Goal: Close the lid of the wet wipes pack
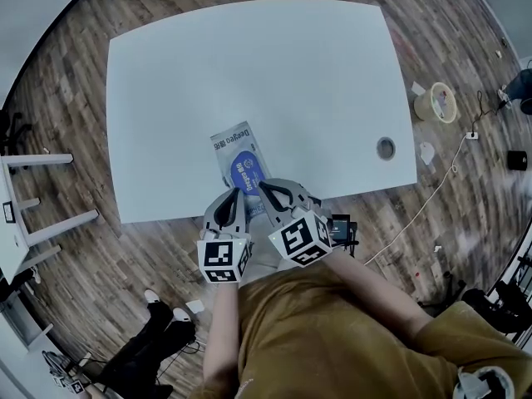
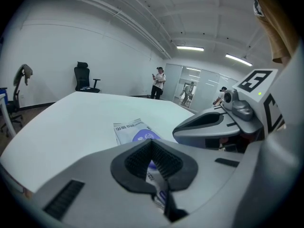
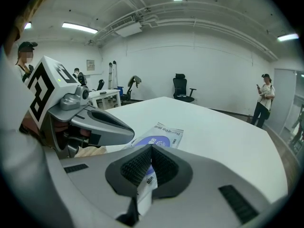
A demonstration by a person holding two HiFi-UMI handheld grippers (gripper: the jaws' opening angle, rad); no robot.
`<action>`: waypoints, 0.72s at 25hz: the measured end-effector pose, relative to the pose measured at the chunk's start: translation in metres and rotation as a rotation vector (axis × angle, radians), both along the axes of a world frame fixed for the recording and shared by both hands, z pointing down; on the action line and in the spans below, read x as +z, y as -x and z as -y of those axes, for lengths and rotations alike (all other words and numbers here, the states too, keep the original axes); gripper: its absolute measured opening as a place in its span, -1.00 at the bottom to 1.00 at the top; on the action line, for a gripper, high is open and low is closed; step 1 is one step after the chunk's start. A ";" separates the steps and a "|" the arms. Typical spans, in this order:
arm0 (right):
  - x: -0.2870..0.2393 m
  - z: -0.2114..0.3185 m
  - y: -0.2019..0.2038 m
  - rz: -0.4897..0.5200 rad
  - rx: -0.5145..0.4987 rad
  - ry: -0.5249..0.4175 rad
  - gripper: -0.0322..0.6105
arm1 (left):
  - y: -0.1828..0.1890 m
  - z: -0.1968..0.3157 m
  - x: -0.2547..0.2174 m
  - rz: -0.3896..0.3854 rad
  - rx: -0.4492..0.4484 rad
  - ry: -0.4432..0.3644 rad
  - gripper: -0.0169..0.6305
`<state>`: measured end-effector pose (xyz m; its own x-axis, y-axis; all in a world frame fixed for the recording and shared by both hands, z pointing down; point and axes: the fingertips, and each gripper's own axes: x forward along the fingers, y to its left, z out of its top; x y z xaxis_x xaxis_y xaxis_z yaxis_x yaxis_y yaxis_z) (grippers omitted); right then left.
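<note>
A wet wipes pack (image 1: 237,152), white with a blue oval label, lies flat near the front edge of the white table (image 1: 249,65). My left gripper (image 1: 236,194) and right gripper (image 1: 264,188) sit side by side over its near end. In the left gripper view the left gripper (image 2: 152,144) has its jaws together, with a strip of the pack (image 2: 130,129) showing between the pads. The right gripper (image 3: 151,148) is likewise shut, a white printed strip of the pack (image 3: 164,134) pinched in its jaws. The pack's near end is hidden under both grippers.
A round cable hole (image 1: 386,148) is in the table's right front corner. A tape roll (image 1: 436,102) and cables lie on the wooden floor to the right, and white furniture (image 1: 33,214) stands at the left. An office chair (image 3: 181,87) and standing people are beyond the table.
</note>
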<state>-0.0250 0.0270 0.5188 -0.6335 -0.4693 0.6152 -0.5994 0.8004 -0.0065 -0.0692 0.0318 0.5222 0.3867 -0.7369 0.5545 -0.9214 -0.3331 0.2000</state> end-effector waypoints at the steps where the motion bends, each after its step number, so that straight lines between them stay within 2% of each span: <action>1: -0.003 0.000 -0.001 0.003 0.004 -0.008 -0.88 | 0.000 0.000 -0.002 0.005 0.001 -0.007 -0.96; 7: -0.022 -0.001 -0.009 0.028 0.036 -0.059 -0.88 | 0.006 0.000 -0.024 0.014 -0.038 -0.069 -0.96; 18: -0.070 0.010 -0.022 0.117 0.125 -0.165 -0.88 | 0.029 0.005 -0.070 0.087 -0.101 -0.204 -0.96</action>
